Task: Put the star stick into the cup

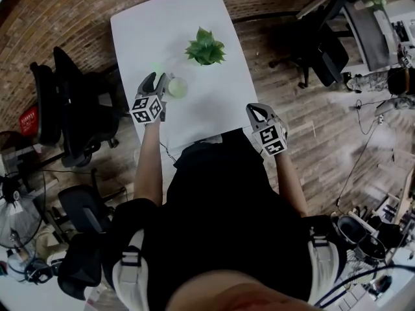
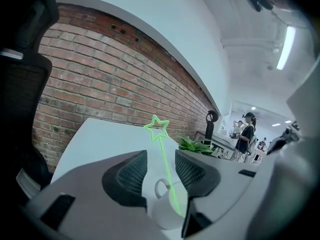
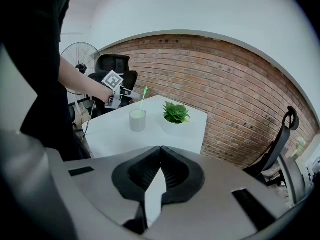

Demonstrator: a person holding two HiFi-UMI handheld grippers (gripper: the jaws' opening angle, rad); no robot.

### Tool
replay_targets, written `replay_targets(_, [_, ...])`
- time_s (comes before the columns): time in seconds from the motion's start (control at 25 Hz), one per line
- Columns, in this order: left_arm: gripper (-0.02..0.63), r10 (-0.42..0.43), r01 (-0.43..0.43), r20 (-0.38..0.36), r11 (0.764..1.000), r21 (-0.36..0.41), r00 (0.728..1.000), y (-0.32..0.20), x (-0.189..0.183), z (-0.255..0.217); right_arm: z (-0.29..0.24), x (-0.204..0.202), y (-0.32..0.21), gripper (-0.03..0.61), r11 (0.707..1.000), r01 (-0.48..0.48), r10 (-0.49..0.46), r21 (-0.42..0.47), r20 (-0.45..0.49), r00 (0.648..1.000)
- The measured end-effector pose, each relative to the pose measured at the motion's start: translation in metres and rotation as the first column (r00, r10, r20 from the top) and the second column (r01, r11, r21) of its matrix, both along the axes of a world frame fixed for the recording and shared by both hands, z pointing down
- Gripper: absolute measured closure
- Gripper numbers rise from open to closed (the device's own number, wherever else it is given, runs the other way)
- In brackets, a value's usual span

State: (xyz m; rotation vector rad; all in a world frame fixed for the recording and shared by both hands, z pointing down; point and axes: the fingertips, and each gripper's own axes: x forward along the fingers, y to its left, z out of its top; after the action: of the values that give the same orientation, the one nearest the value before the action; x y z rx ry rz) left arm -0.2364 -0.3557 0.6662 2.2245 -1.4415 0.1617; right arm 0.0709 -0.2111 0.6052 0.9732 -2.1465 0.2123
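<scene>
A glowing green star stick (image 2: 163,154) stands tilted in a white cup (image 2: 167,206) on the white table (image 1: 194,18). Its star end points up. In the left gripper view the stick rises in the gap between the jaws of my left gripper (image 2: 161,156), which is open, and neither pad touches it. The head view shows the left gripper (image 1: 162,80) right beside the cup (image 1: 177,87). My right gripper (image 1: 257,109) hangs over the table's near right edge, shut and empty. From the right gripper view (image 3: 160,151) the cup (image 3: 137,120) and stick (image 3: 143,97) stand far off.
A small green potted plant (image 1: 205,47) sits on the table just beyond the cup. Black office chairs (image 1: 74,105) stand left of the table, and another chair (image 1: 321,44) stands to its right. A brick wall (image 3: 225,94) runs behind. People stand far away at desks (image 2: 245,134).
</scene>
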Motion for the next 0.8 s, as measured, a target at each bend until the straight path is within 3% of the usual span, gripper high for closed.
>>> replay_targets(0.44, [0.445, -0.001, 0.002, -0.027, 1.000, 0.030, 1.000, 0.035, -0.005, -0.026, -0.003, -0.022, 0.004, 0.580, 1.000, 0.022, -0.022, 0.020, 0.033, 0.999])
replay_targets(0.6, [0.526, 0.014, -0.013, -0.019, 0.997, 0.071, 1.000, 0.055, -0.007, -0.046, -0.005, -0.037, 0.006, 0.580, 0.999, 0.037, -0.039, 0.030, 0.055, 0.998])
replay_targets(0.8, [0.564, 0.012, -0.015, 0.020, 0.989, 0.148, 1.000, 0.072, -0.016, -0.079, -0.011, -0.056, 0.003, 0.580, 0.997, 0.054, -0.059, 0.056, 0.086, 0.995])
